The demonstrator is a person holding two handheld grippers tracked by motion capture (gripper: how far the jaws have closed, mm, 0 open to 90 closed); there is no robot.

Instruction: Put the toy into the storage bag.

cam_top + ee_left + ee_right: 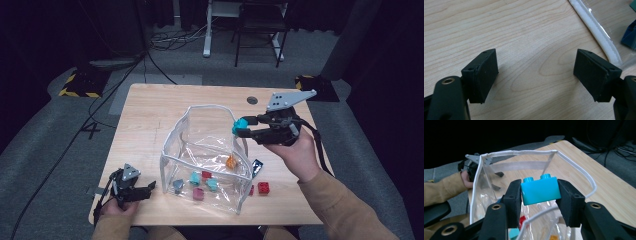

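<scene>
While right gripper [539,192] jaws clamp a glossy turquoise studded brick [540,190], left gripper [536,75] jaws apart.

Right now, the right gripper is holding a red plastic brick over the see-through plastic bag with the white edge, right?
Not quite: the plastic brick is turquoise, not red. The right gripper view shows it clamped in the right gripper over the see-through plastic bag with the white edge.
</scene>
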